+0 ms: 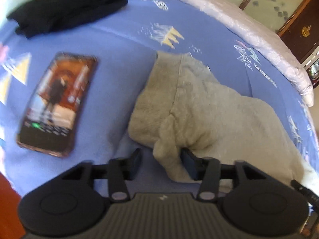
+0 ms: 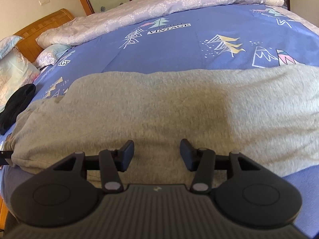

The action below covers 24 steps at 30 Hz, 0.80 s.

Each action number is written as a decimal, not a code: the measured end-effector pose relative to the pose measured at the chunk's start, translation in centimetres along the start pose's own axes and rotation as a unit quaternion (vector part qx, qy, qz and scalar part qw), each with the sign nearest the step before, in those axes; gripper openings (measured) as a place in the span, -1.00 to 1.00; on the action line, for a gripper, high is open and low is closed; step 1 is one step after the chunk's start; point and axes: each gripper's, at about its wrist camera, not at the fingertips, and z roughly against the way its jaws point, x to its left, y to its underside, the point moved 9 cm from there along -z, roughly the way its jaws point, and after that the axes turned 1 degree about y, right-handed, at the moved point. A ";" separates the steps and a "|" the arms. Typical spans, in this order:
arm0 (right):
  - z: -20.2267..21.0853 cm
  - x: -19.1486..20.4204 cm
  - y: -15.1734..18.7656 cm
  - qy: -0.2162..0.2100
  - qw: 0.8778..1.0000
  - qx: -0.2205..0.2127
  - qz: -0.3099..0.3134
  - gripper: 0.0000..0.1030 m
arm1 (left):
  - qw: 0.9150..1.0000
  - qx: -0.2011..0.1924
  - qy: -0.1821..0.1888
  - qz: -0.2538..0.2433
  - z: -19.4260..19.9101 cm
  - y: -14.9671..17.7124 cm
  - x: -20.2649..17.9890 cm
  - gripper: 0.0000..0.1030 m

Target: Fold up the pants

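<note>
The grey fleece pants (image 1: 209, 109) lie on the blue patterned bedsheet (image 1: 119, 45). In the left wrist view their ribbed waistband end points away, and a bunched corner of cloth (image 1: 169, 155) hangs between the fingers of my left gripper (image 1: 161, 164), which is open around it. In the right wrist view the pants (image 2: 169, 109) stretch wide across the bed (image 2: 179, 45). My right gripper (image 2: 157, 154) is open and empty over their near edge.
A phone (image 1: 57, 103) with a lit screen lies on the sheet left of the pants. A folded black garment (image 1: 65, 8) lies at the far left; it also shows in the right wrist view (image 2: 16, 105). A pale quilt (image 2: 159, 6), pillows and a wooden headboard bound the far side.
</note>
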 end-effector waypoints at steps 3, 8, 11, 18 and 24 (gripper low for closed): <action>0.9 -0.1 -0.4 -0.023 0.999 -0.009 -0.038 0.04 | 0.998 -0.006 0.041 0.038 1.8 -0.9 0.1 0.50; 2.5 1.3 -0.2 -0.055 0.997 -0.021 -0.056 0.04 | 0.984 0.009 0.132 0.118 1.1 -1.2 -0.1 0.87; 3.0 2.8 -0.3 -0.080 0.996 -0.020 -0.041 0.04 | 0.978 0.044 0.145 0.145 -2.3 -0.3 -0.6 0.87; 0.2 6.2 1.3 -0.115 0.993 0.036 -0.007 -0.12 | 0.978 0.022 0.121 0.171 -3.6 -0.9 -0.5 -0.48; 0.1 7.1 3.4 -0.132 0.989 0.072 -0.002 -0.20 | 0.988 0.014 0.091 0.127 0.5 -0.2 -0.3 -0.51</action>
